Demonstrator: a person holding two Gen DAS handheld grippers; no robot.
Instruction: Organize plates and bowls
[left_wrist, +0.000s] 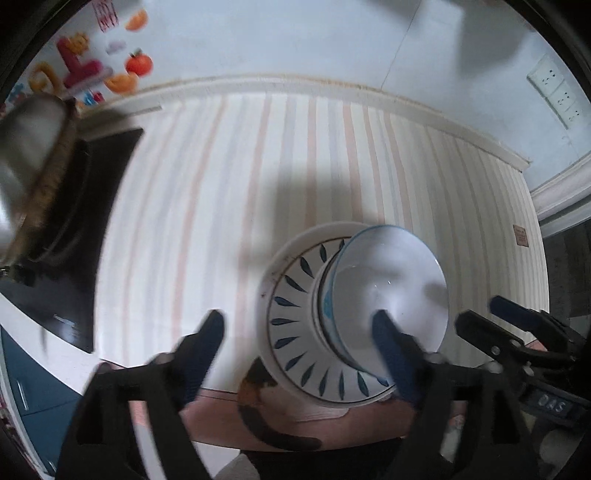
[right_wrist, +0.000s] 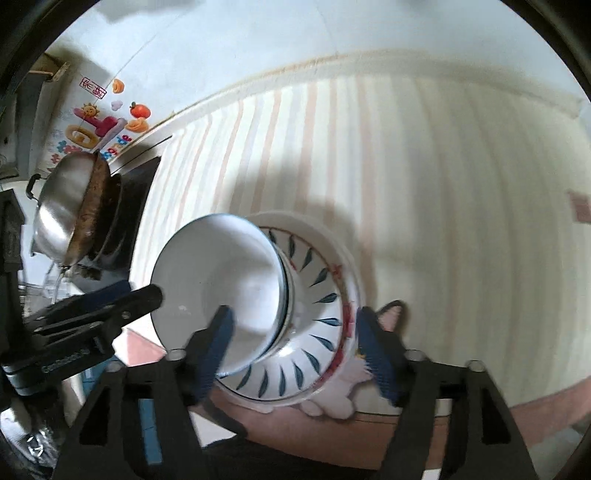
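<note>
Blue-padded fingers (left_wrist: 393, 360) of the left gripper (left_wrist: 299, 354) fill the bottom of the left wrist view, spread wide with nothing between them; one finger lies across the near side of the white bowl (left_wrist: 391, 291), though with the blur I cannot tell whether it touches. That bowl sits inside a larger bowl with blue leaf marks (left_wrist: 295, 321), and the pair rests near the front edge of a striped cloth (left_wrist: 229, 192) covering the counter. From the right wrist view the right gripper (right_wrist: 295, 341) is also spread wide, its fingers (right_wrist: 218, 341) straddling the stacked bowls: the white bowl (right_wrist: 221, 284) lies toward its left finger, the leaf-patterned bowl (right_wrist: 317, 332) toward its right one. The left gripper's (right_wrist: 92, 314) tip shows at the left there, close to the white bowl's rim. Further left, a steel wok (right_wrist: 62, 210) stands on a black stovetop (right_wrist: 136, 192), below colourful wall stickers (right_wrist: 99, 125). Wall sockets (left_wrist: 554, 92) show at the far right of the left view
</note>
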